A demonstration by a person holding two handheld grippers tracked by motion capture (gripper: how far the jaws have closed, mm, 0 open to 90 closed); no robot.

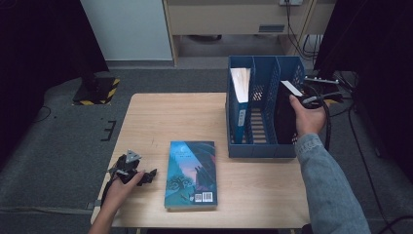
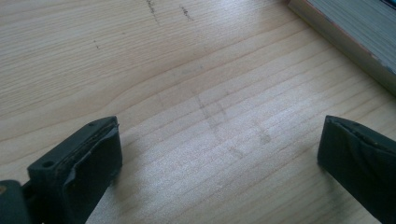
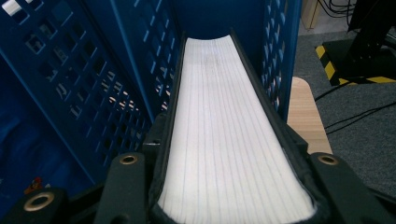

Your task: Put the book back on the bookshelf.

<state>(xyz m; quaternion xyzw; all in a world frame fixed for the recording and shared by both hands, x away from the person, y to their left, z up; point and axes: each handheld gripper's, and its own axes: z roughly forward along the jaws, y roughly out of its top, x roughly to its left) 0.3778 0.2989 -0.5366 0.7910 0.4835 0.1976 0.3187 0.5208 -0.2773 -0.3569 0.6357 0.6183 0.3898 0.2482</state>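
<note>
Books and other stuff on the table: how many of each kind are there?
Books: 3 (black book, book in rack, teal book)
Rack: 1
Hand-held grippers: 2 (left, right)
Total: 6

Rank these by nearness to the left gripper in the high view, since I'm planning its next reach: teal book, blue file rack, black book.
1. teal book, lying flat just beside the left gripper.
2. blue file rack, across the table.
3. black book, in the rack's far compartment, held by the right gripper.

A pale wooden table (image 1: 146, 122) sits mid-frame. On it, a teal book (image 1: 191, 174) lies flat at lower centre, a blue file rack (image 1: 260, 148) stands at upper right, and the left gripper (image 1: 146, 176) rests at lower left.
</note>
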